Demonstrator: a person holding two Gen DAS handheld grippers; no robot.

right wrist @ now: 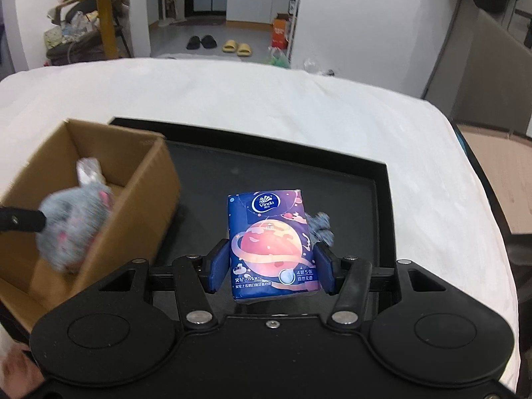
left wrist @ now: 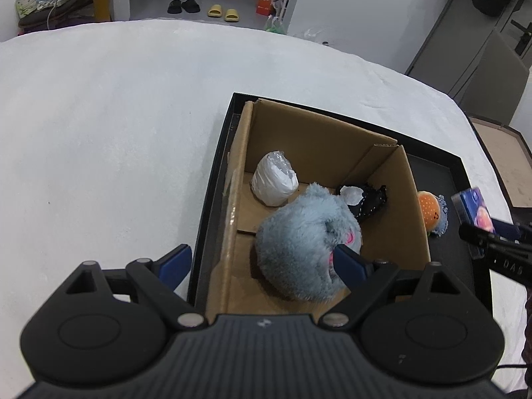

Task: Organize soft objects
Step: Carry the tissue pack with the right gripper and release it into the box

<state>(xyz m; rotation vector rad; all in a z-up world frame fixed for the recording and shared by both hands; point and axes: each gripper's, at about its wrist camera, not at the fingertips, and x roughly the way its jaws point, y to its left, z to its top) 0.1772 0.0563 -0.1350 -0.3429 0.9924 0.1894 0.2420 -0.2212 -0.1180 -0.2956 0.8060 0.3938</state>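
Left gripper (left wrist: 262,262) jaws spread wide, grey plush (left wrist: 299,246) released into cardboard box (left wrist: 232,206). Right gripper (right wrist: 270,271) clenches tissue pack (right wrist: 271,246); carry it left, clear the box's near wall, then release.

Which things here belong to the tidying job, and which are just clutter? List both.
Job: grey plush toy, tissue pack, orange-and-blue plush, white plastic bundle, black dotted fabric, cardboard box, black tray.
Clutter: black slippers, yellow slippers, orange carton.

Grey-blue plush (left wrist: 296,242) with pink patches, brown box (left wrist: 319,139), black tray (right wrist: 379,173), white cloth (left wrist: 99,133). Dark blue tissue pack (right wrist: 272,242) bears an orange-pink planet. Black, white-dotted fabric (left wrist: 369,199); orange toy (left wrist: 429,211).
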